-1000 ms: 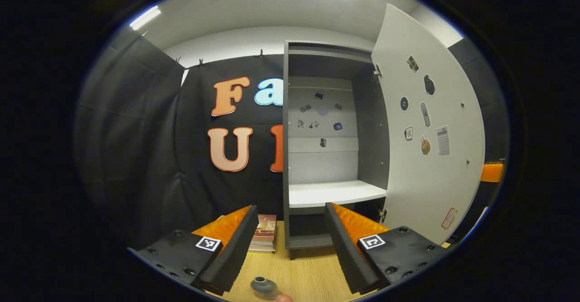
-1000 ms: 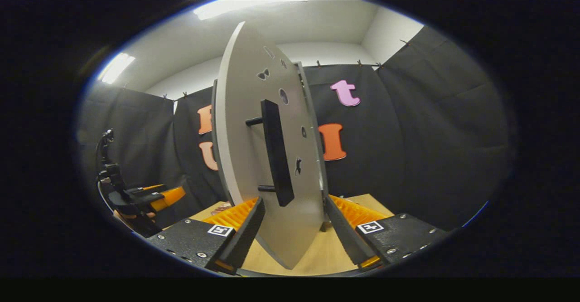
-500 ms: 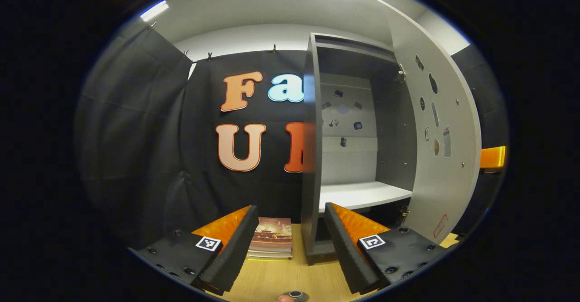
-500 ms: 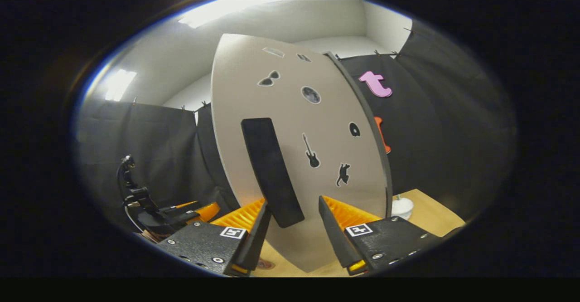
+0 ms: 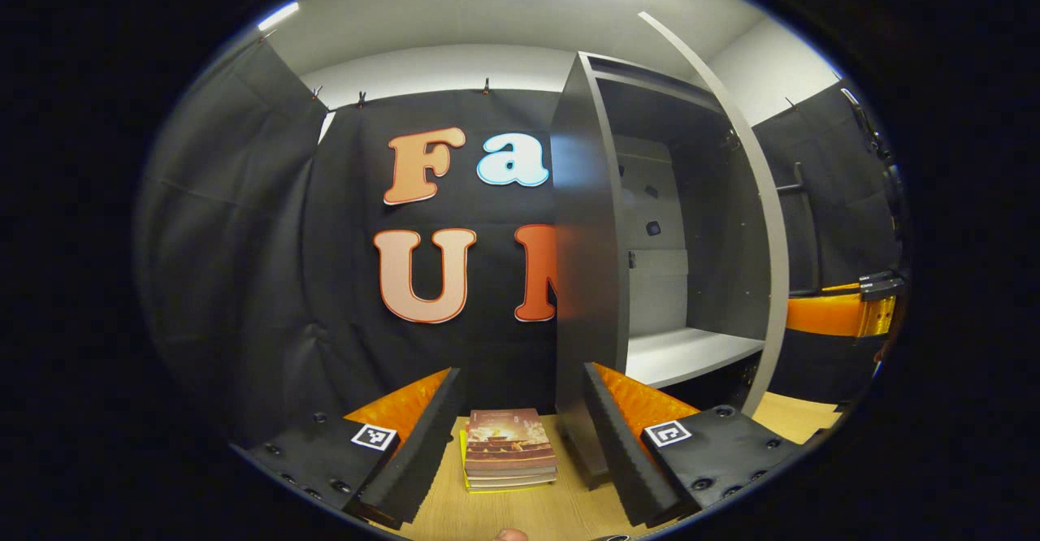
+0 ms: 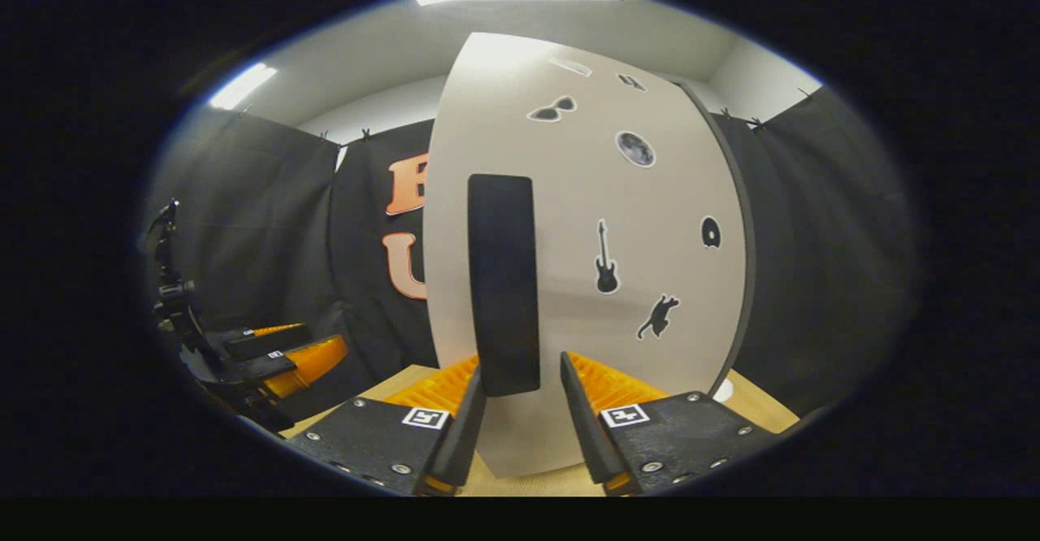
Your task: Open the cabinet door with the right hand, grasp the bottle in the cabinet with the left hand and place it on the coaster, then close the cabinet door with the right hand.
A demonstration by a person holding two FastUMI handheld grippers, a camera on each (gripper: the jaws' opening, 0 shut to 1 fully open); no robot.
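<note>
In the left gripper view the grey cabinet (image 5: 585, 281) stands just right of centre, its white shelf (image 5: 682, 354) bare. Its white door (image 5: 768, 224) shows edge-on, partly swung in. My left gripper (image 5: 520, 435) is open with nothing between its fingers, low over the wooden table (image 5: 520, 517). A small pink bit (image 5: 510, 534) shows at the bottom edge; I cannot tell what it is. In the right gripper view the door's stickered face (image 6: 634, 224) is close ahead. My right gripper (image 6: 522, 374) brackets the lower end of the black handle (image 6: 504, 281), with a narrow gap on the right side.
A stack of books (image 5: 508, 447) lies on the table left of the cabinet. The right gripper's orange body (image 5: 837, 313) shows beyond the door. The left gripper (image 6: 268, 354) shows far left in the right gripper view. Black cloth walls close in the booth.
The door has swung further toward the cabinet. My right gripper's fingers have narrowed around the handle. The left gripper has drifted left, and the bottle's cap has slipped out at the bottom.
</note>
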